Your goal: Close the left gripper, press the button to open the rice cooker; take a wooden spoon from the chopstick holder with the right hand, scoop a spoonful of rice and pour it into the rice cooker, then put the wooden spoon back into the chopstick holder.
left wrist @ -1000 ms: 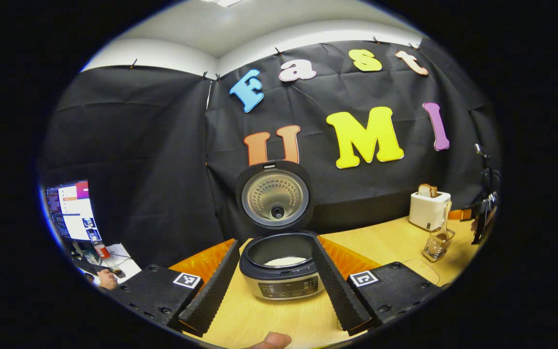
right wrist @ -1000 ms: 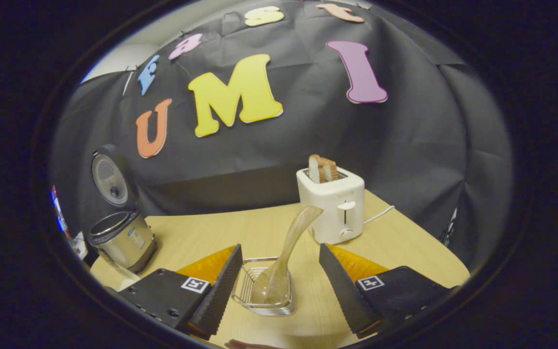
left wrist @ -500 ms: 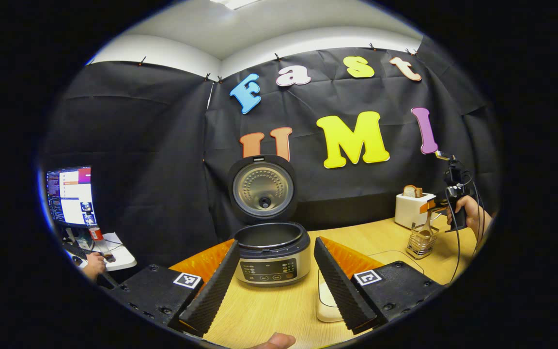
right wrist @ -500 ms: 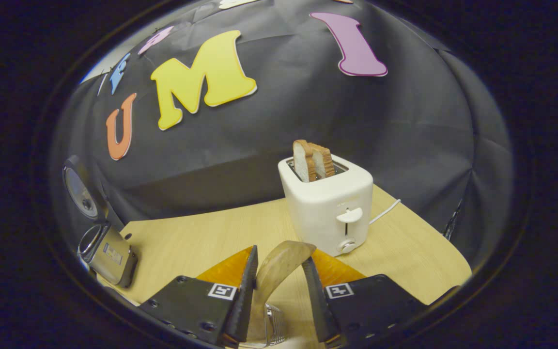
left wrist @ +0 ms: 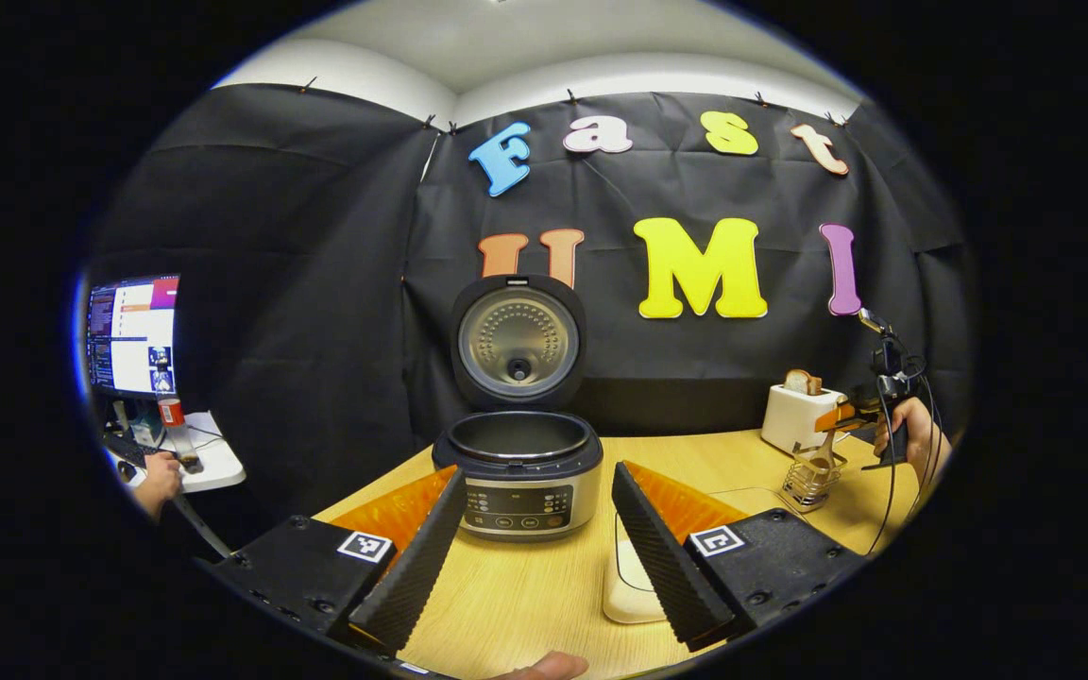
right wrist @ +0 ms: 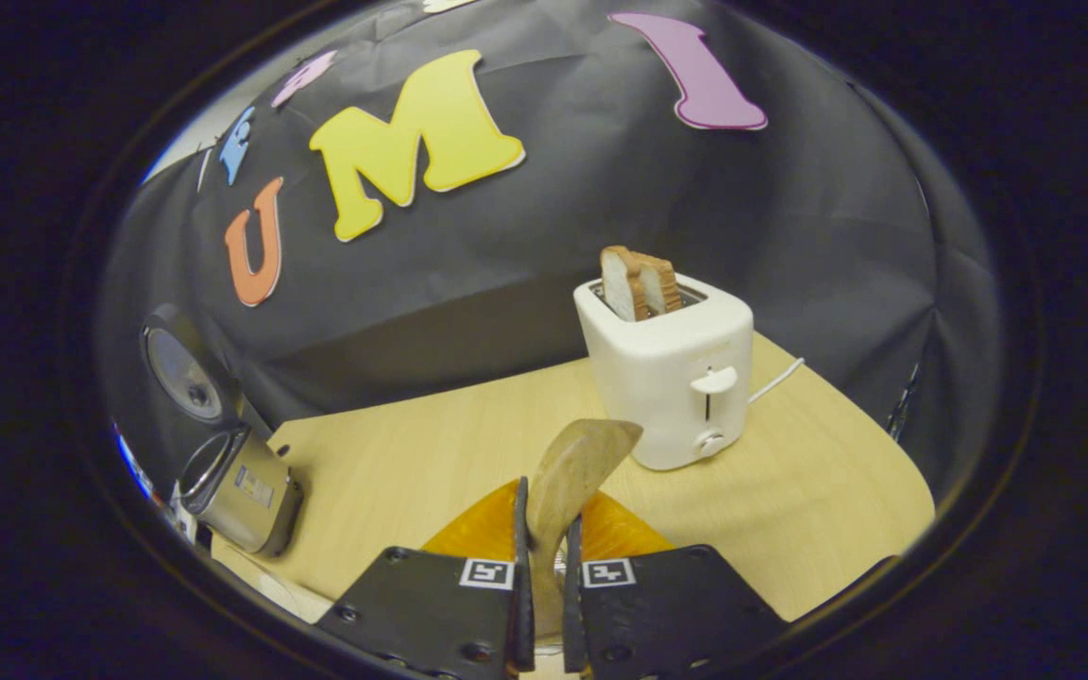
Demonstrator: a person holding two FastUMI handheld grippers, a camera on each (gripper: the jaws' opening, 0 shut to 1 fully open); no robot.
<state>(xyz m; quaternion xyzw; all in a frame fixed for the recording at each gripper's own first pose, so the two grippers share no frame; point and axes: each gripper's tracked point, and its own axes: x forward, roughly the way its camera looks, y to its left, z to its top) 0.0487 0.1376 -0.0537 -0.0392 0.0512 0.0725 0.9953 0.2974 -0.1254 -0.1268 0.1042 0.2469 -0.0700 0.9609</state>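
Note:
The rice cooker [left wrist: 520, 472] stands on the table with its lid [left wrist: 518, 340] raised; it sits small at the left in the right gripper view [right wrist: 242, 486]. My left gripper [left wrist: 535, 557] is open in front of the cooker, apart from it. My right gripper [right wrist: 544, 567] is shut on the wooden spoon [right wrist: 570, 477], whose broad upper end sticks up between the fingers. Far right in the left gripper view, a hand [left wrist: 912, 439] holds the right gripper [left wrist: 860, 416] over the wire chopstick holder [left wrist: 808, 477]. The spoon's lower end is hidden.
A white toaster [right wrist: 671, 378] with bread slices stands just behind the spoon, its cord trailing right. A low white container [left wrist: 629, 581] lies by my left gripper's right finger. A monitor [left wrist: 128, 335] and a person's hand [left wrist: 159, 477] are off the table's left.
My right gripper went down over the spoon and shut on it. My left gripper has drawn back from the cooker, which now looks farther off and lower.

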